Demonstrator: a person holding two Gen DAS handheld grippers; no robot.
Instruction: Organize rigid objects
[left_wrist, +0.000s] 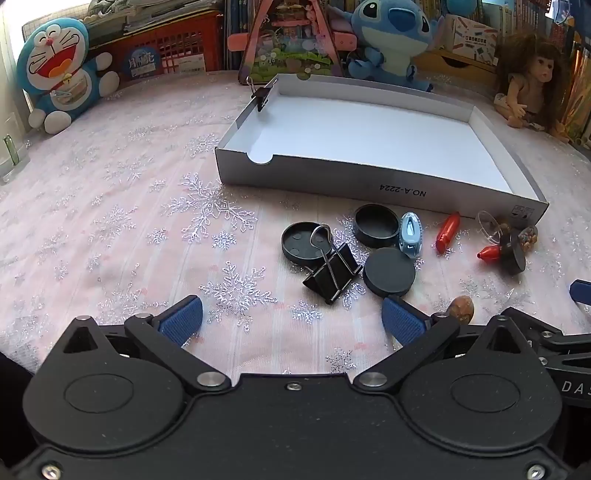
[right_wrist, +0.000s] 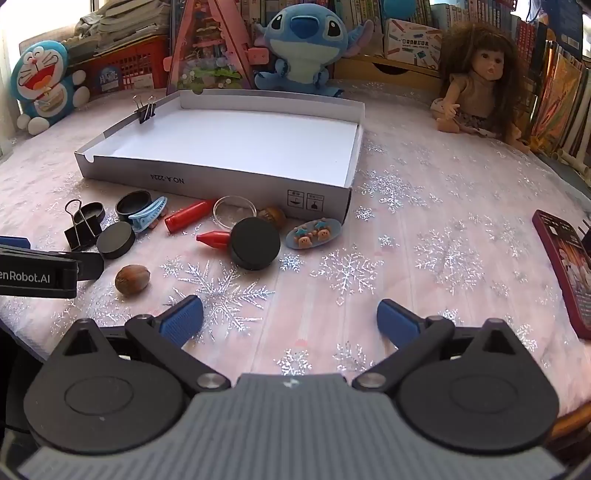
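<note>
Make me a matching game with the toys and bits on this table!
Things:
1. small binder clip
2. hazelnut
3. doll
4. white box

Where or how:
A. sitting by the books
B. lying loose near the left tool
C. nothing lying on its floor
D. clipped on the box wall

Pairs: 1-D, 2-B, 3-A, 4-C

Backdrop: I see a pink tablecloth (right_wrist: 424, 229) with silver snowflakes | rear: bookshelf (right_wrist: 413, 9) packed with books, red crate (left_wrist: 173, 48), wooden drawer unit (right_wrist: 384, 70) | plush toys and a doll (right_wrist: 476, 81) along the back edge | bright daylight from the left.
</note>
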